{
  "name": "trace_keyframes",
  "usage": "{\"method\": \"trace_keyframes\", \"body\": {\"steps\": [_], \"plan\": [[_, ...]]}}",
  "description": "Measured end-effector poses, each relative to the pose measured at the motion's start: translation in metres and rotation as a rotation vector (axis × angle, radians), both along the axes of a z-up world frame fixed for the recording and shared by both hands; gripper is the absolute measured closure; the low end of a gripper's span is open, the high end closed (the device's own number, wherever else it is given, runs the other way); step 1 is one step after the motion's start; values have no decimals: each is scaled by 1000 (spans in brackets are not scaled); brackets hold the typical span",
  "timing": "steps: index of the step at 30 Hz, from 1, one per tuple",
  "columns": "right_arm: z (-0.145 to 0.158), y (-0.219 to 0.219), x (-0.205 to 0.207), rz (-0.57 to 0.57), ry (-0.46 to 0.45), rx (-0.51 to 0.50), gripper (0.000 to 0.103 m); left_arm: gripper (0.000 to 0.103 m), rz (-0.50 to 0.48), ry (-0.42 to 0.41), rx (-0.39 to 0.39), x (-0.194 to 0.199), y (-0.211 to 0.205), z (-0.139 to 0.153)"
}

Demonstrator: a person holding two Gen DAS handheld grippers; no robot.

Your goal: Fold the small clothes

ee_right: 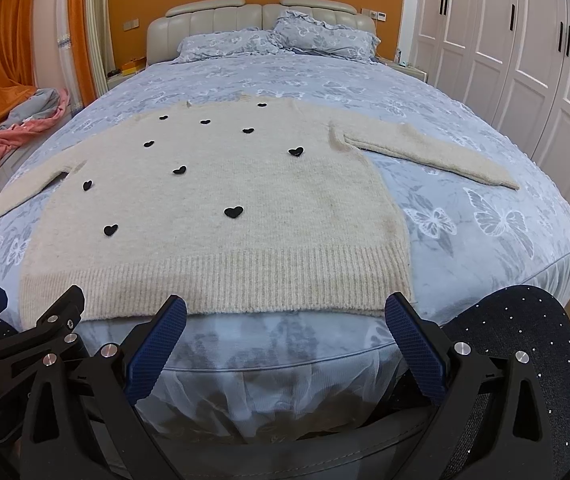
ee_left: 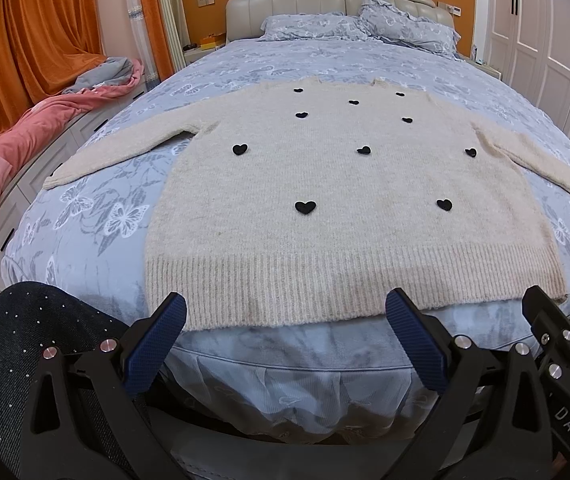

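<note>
We've got the cream sweater (ee_left: 349,208) lying flat on the bed (ee_left: 97,240), sleeves out toward nine and three o'clock, ribbed hem at six (black hearts dotted across it). Our left gripper (ee_left: 285,344) hangs short of the hem, fingers spread wide, gripping nothing. Our right gripper (ee_right: 285,344) does likewise, wide apart. Pillows (ee_right: 277,38) sit at twelve.

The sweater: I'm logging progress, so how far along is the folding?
Done: the sweater lies flat on the bed, front up, both sleeves spread out.
In hand: nothing. The left tool and right tool are open, short of the hem.
Left: all the folding; no fold is visible.
</note>
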State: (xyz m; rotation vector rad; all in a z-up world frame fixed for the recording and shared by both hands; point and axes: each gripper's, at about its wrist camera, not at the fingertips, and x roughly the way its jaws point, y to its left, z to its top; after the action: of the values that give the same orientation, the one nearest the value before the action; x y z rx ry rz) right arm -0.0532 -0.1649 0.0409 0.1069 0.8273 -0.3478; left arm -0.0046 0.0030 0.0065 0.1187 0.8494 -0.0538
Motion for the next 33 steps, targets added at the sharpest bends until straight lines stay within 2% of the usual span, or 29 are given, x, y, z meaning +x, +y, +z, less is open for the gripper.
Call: {"method": "trace_keyframes", "body": {"steps": [33], "plan": [[-1, -1, -1, 0, -1, 3, 5, 5, 2, -3, -1, 0, 3, 1]]}}
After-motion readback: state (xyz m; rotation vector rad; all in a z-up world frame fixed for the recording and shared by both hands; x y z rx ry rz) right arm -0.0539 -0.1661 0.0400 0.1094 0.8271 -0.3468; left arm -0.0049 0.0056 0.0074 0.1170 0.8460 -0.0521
